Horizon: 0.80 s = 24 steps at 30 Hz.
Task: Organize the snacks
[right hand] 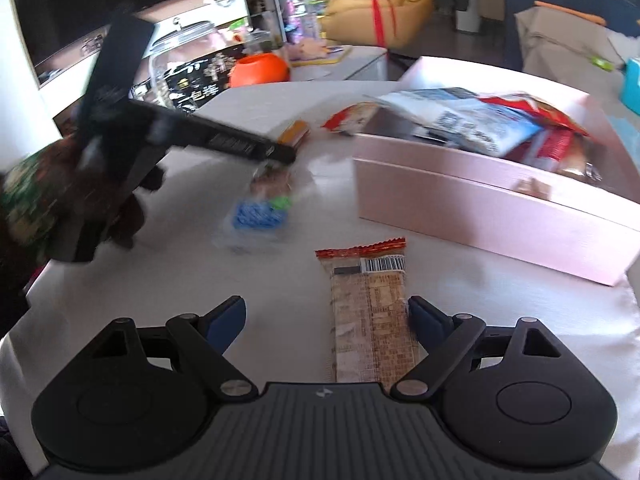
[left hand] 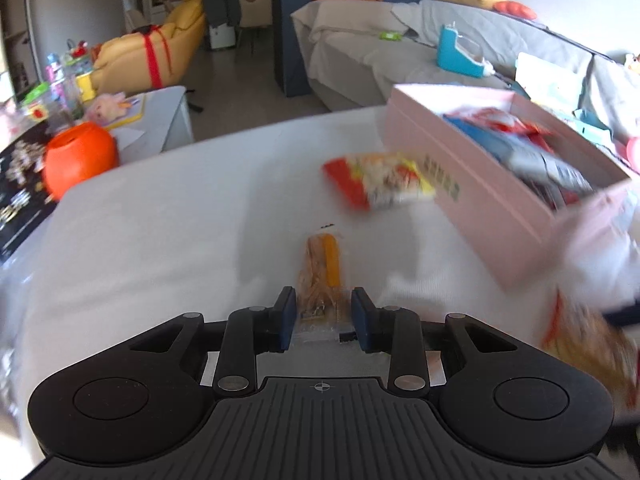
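My left gripper (left hand: 323, 312) is shut on a narrow clear packet with an orange and brown snack (left hand: 322, 268), held above the white table (left hand: 160, 240). The right wrist view shows that gripper (right hand: 290, 152) at the left, held by a hand in a dark sleeve, with a blurred clear packet with a blue label (right hand: 256, 212) below it. My right gripper (right hand: 326, 304) is open low over the table, and a brown bar with a red top edge (right hand: 368, 312) lies between its fingers, close to the right one. A red and yellow packet (left hand: 376, 180) lies beside the open pink box (left hand: 480, 200) (right hand: 480, 208), which holds several snack bags.
An orange pumpkin-shaped pot (left hand: 78, 160) (right hand: 260, 70) stands past the table's far left corner, next to a glass jar (right hand: 180, 68). A grey sofa (left hand: 400, 52) runs behind the pink box. A low side table (left hand: 168, 108) and a yellow armchair (left hand: 160, 52) stand farther back.
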Motion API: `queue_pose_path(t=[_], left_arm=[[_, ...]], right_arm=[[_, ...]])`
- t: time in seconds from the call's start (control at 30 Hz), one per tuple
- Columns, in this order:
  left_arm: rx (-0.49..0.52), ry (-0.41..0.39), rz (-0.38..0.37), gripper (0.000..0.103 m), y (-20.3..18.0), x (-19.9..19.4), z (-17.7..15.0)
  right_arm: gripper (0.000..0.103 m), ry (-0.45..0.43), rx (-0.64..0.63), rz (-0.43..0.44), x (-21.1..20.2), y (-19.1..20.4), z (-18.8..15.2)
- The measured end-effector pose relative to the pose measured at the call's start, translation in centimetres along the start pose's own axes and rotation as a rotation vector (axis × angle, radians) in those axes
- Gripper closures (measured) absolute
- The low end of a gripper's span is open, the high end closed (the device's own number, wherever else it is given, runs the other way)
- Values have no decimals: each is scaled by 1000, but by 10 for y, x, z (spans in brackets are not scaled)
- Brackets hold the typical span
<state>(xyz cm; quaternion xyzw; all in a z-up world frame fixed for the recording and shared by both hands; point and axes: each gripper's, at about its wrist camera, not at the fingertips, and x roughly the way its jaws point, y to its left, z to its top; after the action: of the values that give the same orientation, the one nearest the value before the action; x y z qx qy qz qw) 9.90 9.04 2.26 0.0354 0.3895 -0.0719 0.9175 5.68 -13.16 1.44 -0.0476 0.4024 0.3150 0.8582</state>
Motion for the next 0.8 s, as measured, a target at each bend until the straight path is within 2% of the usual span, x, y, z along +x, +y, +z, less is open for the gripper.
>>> queue_pose_path(t=[0.1,0.17,0.33,0.4,0.5,0.53,0.63,0.67,0.73,0.8], left_arm=[[-34,10,44,64,12,-15,-10],[-95,13,44,65,21,-24,-15],[-281,-18,-62,65,37,-45,-26],[-304,-43,-54,65,36,-54,-29],[-314,-66,-18,65,38,-62,-31],[-318,-67,-10,65,39,-63,-31],[-324,-62,-15,65,38,-66,-33],[-325,-64,-26,65,37,-66,-34],[-329,-68,-47,65,34,-67,-37],[-334,-69,-67,65,32,-66,-40]], right_arm=[[15,8,-17,-7,4,6,3],[15,13,-23,-11,5,9,5],[15,-5,-17,-20,2,9,14],[16,-29,-42,-31,-1,15,20],[24,-53,-109,-32,-2,26,33],[27,-60,-134,-38,-2,31,42],[29,-101,-167,-35,-3,39,87],[34,-97,-164,-32,0,40,106],[61,-67,-145,-55,15,39,146],[70,-30,-153,-129,40,40,180]])
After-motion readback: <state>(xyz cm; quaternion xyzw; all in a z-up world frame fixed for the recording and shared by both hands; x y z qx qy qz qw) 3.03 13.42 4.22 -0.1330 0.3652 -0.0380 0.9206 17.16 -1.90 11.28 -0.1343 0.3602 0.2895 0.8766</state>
